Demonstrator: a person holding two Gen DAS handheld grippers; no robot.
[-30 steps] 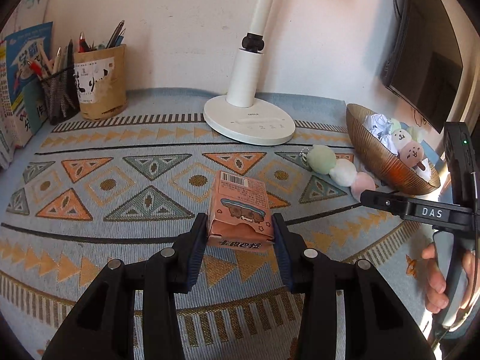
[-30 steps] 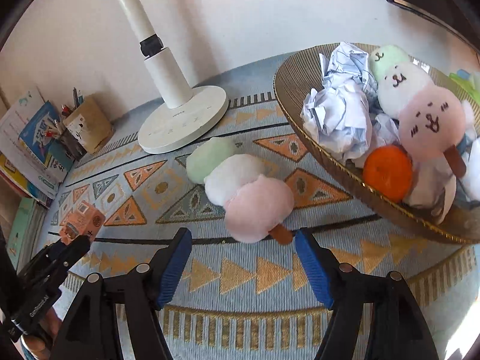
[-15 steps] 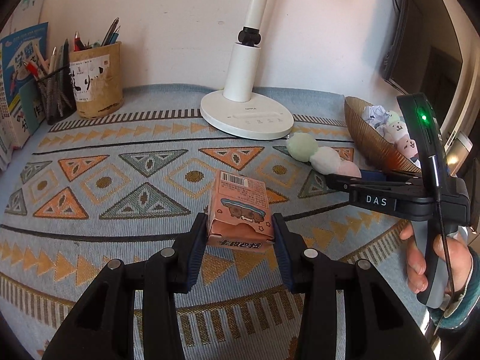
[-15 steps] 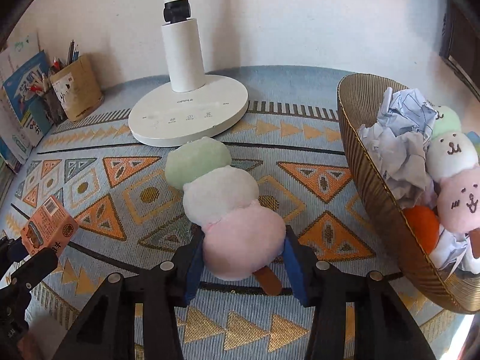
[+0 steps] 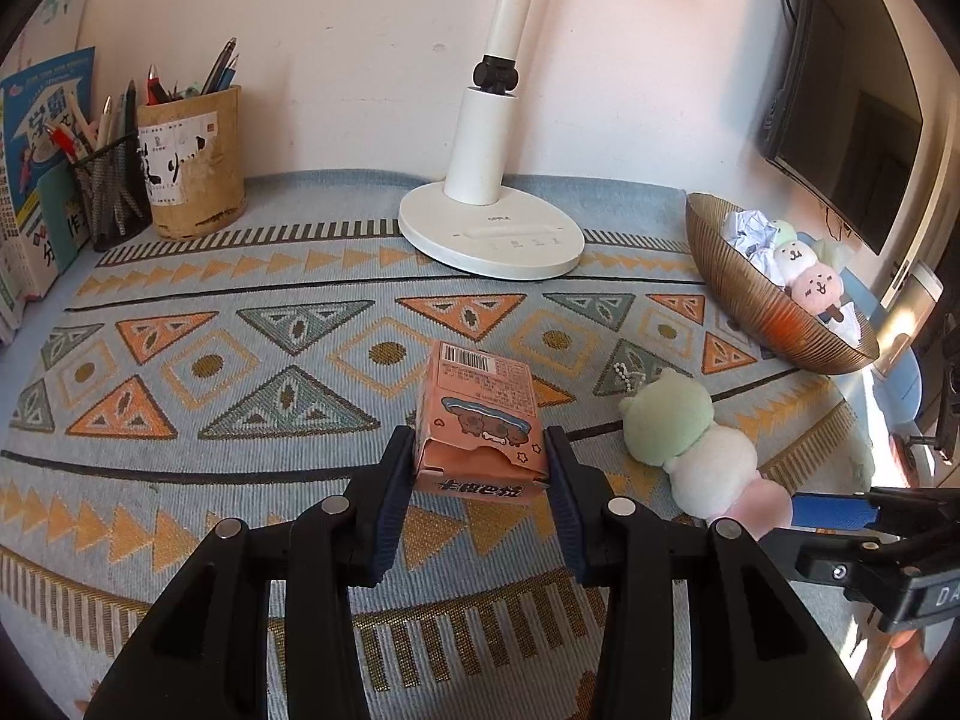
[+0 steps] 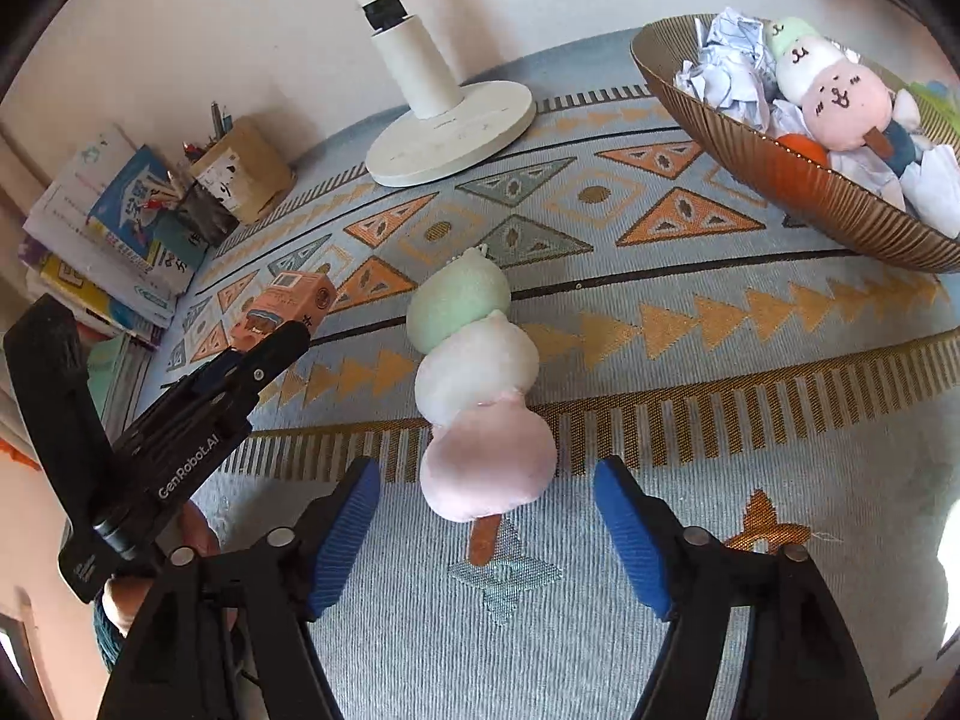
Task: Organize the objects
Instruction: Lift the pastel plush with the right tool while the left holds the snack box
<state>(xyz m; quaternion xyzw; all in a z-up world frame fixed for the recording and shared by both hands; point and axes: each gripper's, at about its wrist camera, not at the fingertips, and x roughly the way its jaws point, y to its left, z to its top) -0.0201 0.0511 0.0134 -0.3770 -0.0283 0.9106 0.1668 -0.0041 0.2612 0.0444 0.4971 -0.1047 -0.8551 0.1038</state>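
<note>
My left gripper is shut on a small pink carton with a barcode, held just above the patterned mat; the carton also shows in the right wrist view. A plush skewer of green, white and pink balls lies on the mat, also seen in the left wrist view. My right gripper is open, its blue pads on either side of the skewer's pink end and stick, not touching. A gold bowl at the right holds crumpled paper and another plush skewer.
A white lamp base stands at the back centre. A brown pen holder and a mesh pen cup stand back left beside stacked books. A dark monitor hangs on the right wall.
My right gripper closed on the plush skewer, dragged it toward the mat's front edge, then opened and let it go. My left gripper kept hold of the carton.
</note>
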